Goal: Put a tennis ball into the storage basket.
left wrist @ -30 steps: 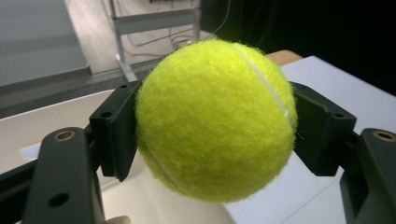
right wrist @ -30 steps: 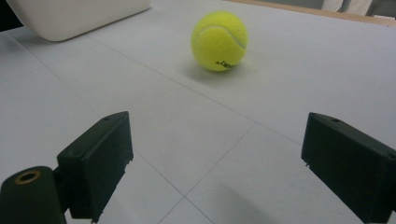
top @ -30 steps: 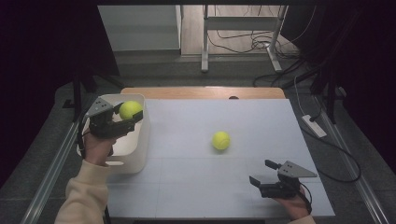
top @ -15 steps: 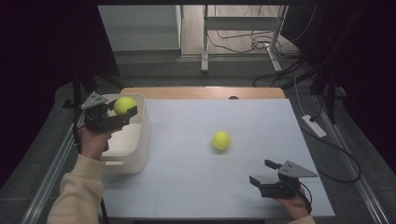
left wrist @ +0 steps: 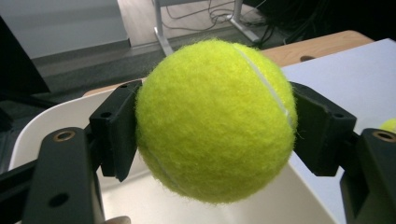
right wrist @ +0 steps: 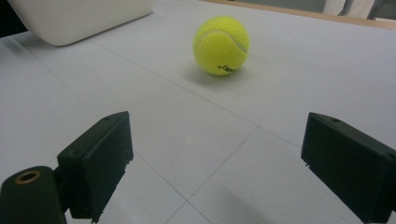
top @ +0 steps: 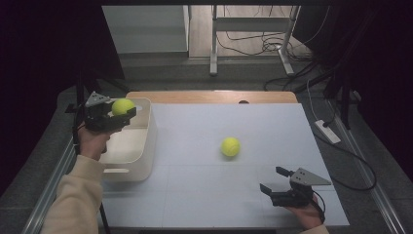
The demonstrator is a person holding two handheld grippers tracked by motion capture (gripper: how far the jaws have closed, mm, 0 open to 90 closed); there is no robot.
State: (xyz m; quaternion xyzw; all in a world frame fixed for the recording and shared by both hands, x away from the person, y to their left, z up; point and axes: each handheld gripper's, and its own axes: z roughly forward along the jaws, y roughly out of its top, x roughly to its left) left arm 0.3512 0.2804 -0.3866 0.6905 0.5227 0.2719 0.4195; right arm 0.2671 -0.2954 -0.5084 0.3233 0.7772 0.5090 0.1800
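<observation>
My left gripper [top: 122,113] is shut on a yellow tennis ball [top: 122,106] and holds it in the air over the far part of the white bin [top: 141,146]. In the left gripper view that ball [left wrist: 215,121] sits squeezed between both black jaws, with the bin's rim [left wrist: 51,116] below. A second tennis ball [top: 230,146] lies on the white table mat, right of the bin. My right gripper [top: 273,181] rests open near the table's front right, pointing toward that ball [right wrist: 221,45], with nothing between its jaws.
The white mat [top: 204,195] covers a wooden table whose far edge [top: 209,96] shows. A white power strip [top: 327,131] and cables lie off the right side. Table legs and wiring [top: 253,44] stand on the floor beyond.
My left gripper has carried its ball a little to the left and farther back over the bin. The right gripper and the loose ball have stayed put.
</observation>
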